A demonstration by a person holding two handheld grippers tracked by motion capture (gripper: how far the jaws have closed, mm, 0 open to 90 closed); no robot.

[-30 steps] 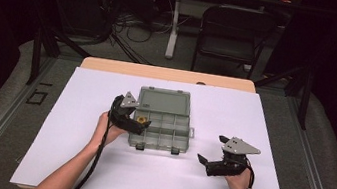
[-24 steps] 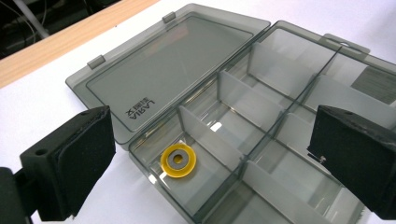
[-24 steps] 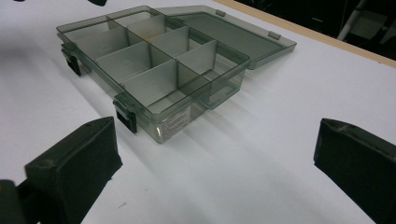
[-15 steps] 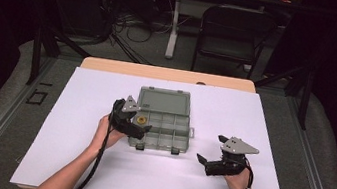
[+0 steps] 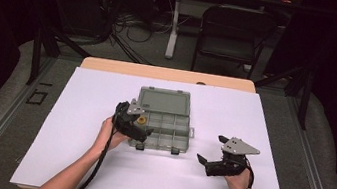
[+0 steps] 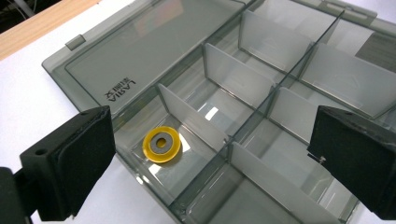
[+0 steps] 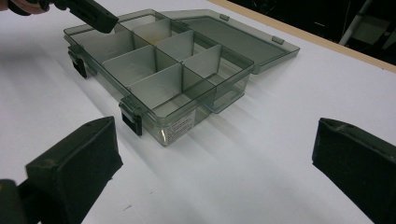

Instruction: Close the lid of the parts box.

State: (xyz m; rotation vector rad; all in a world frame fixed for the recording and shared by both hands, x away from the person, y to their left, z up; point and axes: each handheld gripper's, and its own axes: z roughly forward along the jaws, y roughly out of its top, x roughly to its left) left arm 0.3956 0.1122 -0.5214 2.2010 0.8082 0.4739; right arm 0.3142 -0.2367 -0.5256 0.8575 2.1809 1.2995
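Note:
A clear grey compartment box [image 5: 161, 145] lies mid-table with its lid [image 5: 164, 100] folded flat behind it. A yellow ring [image 5: 141, 120] with a grey centre rests in the box's far-left compartment. My left gripper [image 5: 144, 132] hovers open over the box's left end. In the left gripper view its jaws stand wide apart [image 6: 212, 161] above the ring [image 6: 161, 144] and the dividers [image 6: 233, 77], holding nothing. My right gripper [image 5: 202, 161] rests open on the sheet to the right of the box. The right gripper view has its jaws [image 7: 215, 163] spread, facing the box [image 7: 187, 123].
A white sheet [image 5: 72, 151] covers the table, with a wooden strip [image 5: 169, 74] at the far edge. The box's other compartments look bare. Two black latches [image 7: 132, 119] stick out from its front. A chair [image 5: 231, 33] and cables sit on the floor beyond.
My left gripper has edged slightly right and nearer over the box's left end. The ring and the right gripper have stayed about where they were.

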